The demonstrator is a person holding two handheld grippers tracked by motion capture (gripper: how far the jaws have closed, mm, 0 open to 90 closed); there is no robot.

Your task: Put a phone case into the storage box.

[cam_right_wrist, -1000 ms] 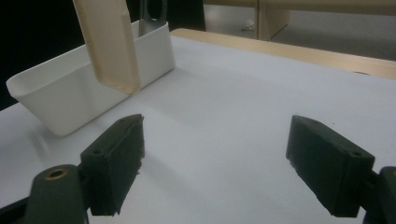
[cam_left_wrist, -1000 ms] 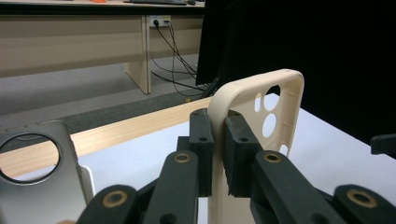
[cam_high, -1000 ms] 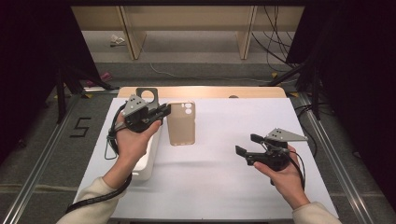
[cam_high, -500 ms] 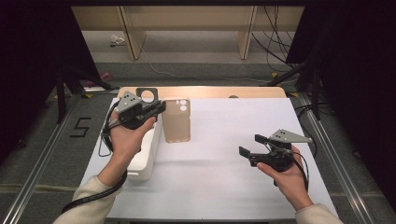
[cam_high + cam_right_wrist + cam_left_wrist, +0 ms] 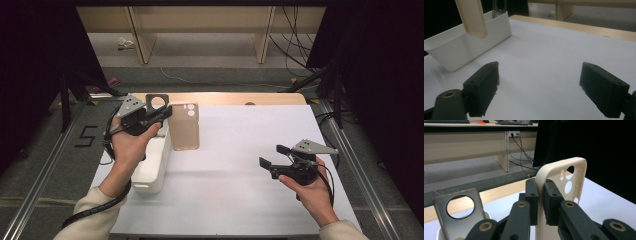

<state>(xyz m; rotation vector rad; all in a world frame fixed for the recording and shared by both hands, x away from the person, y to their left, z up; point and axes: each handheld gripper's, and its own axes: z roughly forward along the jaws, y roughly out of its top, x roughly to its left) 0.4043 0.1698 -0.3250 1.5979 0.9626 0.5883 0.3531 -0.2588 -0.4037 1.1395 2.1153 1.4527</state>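
The left gripper (image 5: 162, 114) has its fingers clamped on the edge of the beige phone case (image 5: 184, 126), long axis hanging down beside the white bin (image 5: 150, 167), while the right gripper (image 5: 272, 156) waits wide open and empty, well apart.

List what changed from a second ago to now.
The left gripper, shut on the beige phone case, has carried it slightly up and toward the white bin. Unchanged: the grip itself, the dark case standing in the bin, and the right gripper open and empty over the table.
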